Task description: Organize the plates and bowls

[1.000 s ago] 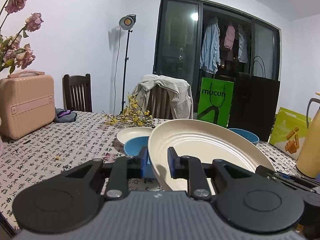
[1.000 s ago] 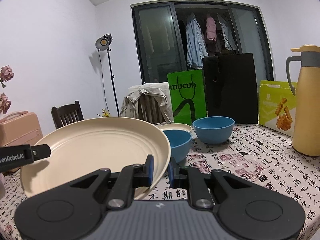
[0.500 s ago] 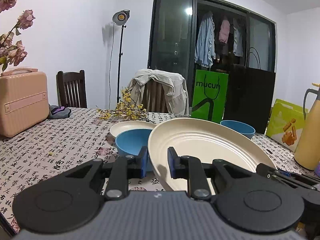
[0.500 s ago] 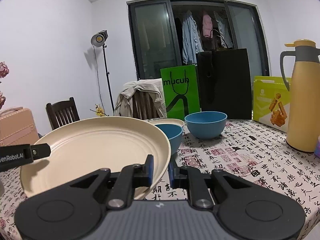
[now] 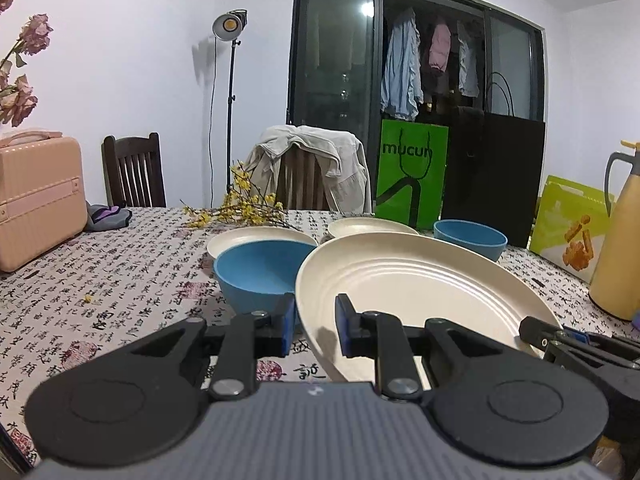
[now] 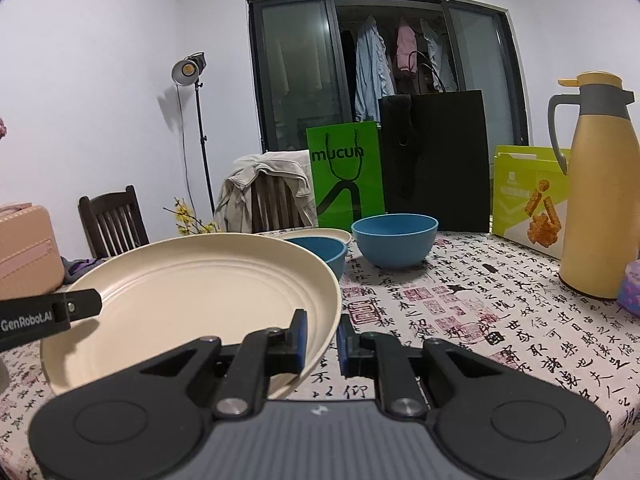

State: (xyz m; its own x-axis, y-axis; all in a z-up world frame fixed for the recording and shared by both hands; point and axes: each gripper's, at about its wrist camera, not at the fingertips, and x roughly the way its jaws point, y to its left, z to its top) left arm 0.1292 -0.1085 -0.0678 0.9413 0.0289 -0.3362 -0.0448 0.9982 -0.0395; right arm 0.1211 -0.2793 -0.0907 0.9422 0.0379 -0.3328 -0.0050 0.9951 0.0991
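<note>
My left gripper [image 5: 311, 326]: fingers pinched on the near-left rim of the big cream plate [image 5: 416, 292], one pad inside the rim, one outside; my right gripper [image 6: 322, 338]: fingers pinched on the same plate [image 6: 192, 300] at its right rim, again one pad each side; in the right view the left gripper's black finger [image 6: 48, 314] reaches the plate's left edge.

Big cream plate: held between both grippers, tilted, raised above the tablecloth [image 6: 480, 320]; whether its underside touches the cloth I cannot tell.

Blue bowl, nearer [image 5: 260, 272]: on the table just left of the plate, right by my left gripper's outer finger; behind it a smaller cream plate [image 5: 256, 236]; whether the bowl sits on that plate I cannot tell.

Second small cream plate [image 5: 370, 226]: further back, lying flat.

Blue bowl, farther [image 6: 394, 240]: upright on the cloth, apart from the rest, in front of the black bag [image 6: 436, 160].

Other items: green bag [image 6: 346, 172] beside the black one; yellow jug [image 6: 596, 208] at the right; pink case [image 5: 36, 200] at the left; yellow flower sprig [image 5: 240, 208] on the table; chair with a jacket [image 5: 312, 164] behind.
</note>
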